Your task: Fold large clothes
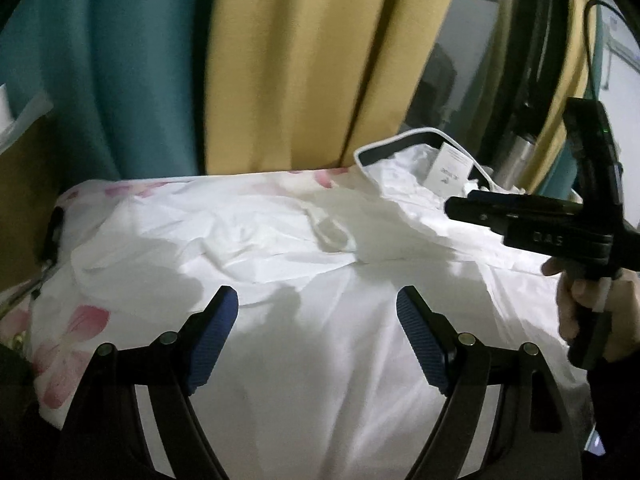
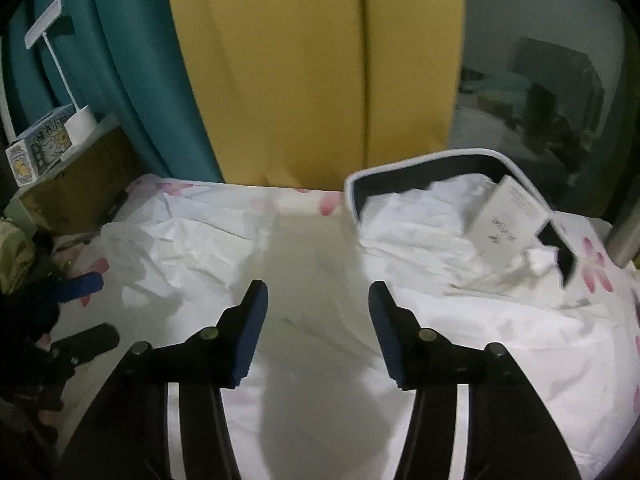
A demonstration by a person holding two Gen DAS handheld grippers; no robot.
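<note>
A large white garment [image 1: 304, 248] lies spread and wrinkled over a bed, its dark collar with white trim [image 1: 404, 140] and a paper label [image 1: 448, 164] at the far right. My left gripper [image 1: 317, 294] hovers open over the near part of the cloth, nothing between its blue pads. In the left wrist view the right gripper [image 1: 456, 205] shows side-on at the right, held by a hand [image 1: 588, 304], just above the cloth near the collar. My right gripper [image 2: 319, 288] stands open over the garment [image 2: 320, 240], empty. The collar [image 2: 420, 160] and label [image 2: 508, 216] lie ahead to the right.
A floral sheet [image 2: 596, 268] covers the bed. Teal [image 2: 132, 92] and yellow curtains [image 2: 304, 80] hang close behind. On the left a cardboard box [image 2: 80, 192] carries a printed carton [image 2: 36, 152] and a white lamp [image 2: 76, 120]. A metal bottle [image 2: 628, 240] stands at the right.
</note>
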